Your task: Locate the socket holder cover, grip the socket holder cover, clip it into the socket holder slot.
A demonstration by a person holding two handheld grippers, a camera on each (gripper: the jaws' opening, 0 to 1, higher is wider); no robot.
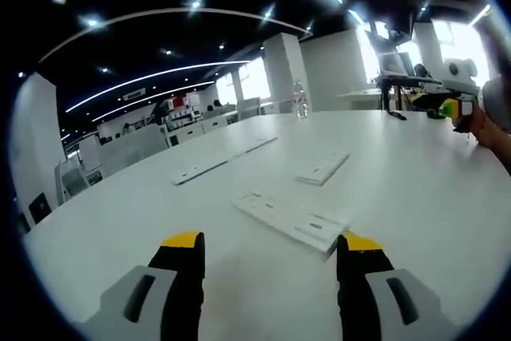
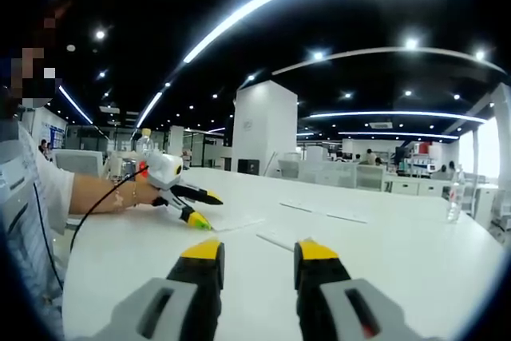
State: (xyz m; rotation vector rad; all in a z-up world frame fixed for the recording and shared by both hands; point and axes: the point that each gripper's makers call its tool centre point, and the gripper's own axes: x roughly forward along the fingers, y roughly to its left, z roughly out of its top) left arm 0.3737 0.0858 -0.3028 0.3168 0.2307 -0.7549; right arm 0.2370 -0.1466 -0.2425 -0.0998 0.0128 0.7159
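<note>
Grippers low over table [image 1: 415, 197]; left gripper [image 1: 271, 249], right gripper [image 2: 258, 251] agape.

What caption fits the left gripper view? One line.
Open left gripper hovers over a white table, nearest white socket holder part just ahead.

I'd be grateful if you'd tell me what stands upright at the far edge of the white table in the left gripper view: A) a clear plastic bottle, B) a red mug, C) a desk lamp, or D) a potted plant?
A: a clear plastic bottle stands upright near the far edge of the white table, beyond the flat white parts lying ahead of the left gripper.
</note>
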